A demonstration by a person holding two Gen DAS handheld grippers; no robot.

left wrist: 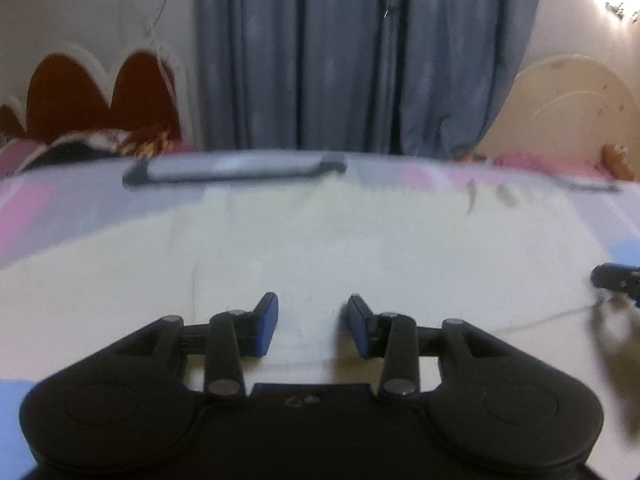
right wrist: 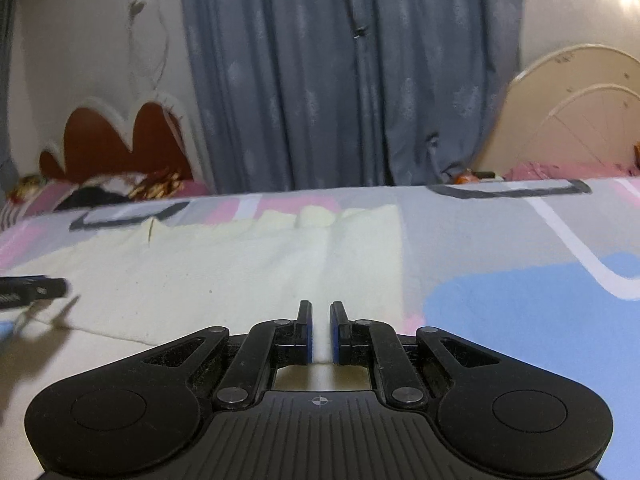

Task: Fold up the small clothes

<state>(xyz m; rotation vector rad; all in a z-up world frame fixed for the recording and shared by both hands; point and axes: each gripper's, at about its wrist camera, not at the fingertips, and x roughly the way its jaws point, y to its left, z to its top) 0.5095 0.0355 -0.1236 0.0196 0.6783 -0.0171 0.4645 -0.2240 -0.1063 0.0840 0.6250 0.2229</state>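
A pale cream garment (left wrist: 320, 240) lies flat on the patterned bed sheet (left wrist: 28, 212); it also shows in the right wrist view (right wrist: 240, 256), with its right edge near the middle of that view. My left gripper (left wrist: 313, 326) hovers low over the garment's near part, jaws open and empty. My right gripper (right wrist: 320, 332) is low over the garment's near right part, jaws nearly together with a narrow gap, and I see no cloth between the pads. The right gripper's tip shows at the right edge of the left wrist view (left wrist: 616, 278); the left gripper's tip shows at the left of the right wrist view (right wrist: 32, 290).
The sheet (right wrist: 520, 300) has pink, grey, blue and white patches. Blue-grey curtains (left wrist: 340, 60) hang behind the bed. A red scalloped headboard (left wrist: 100, 96) and bunched bedding (right wrist: 112, 188) are at far left; a cream headboard (right wrist: 580, 120) at far right.
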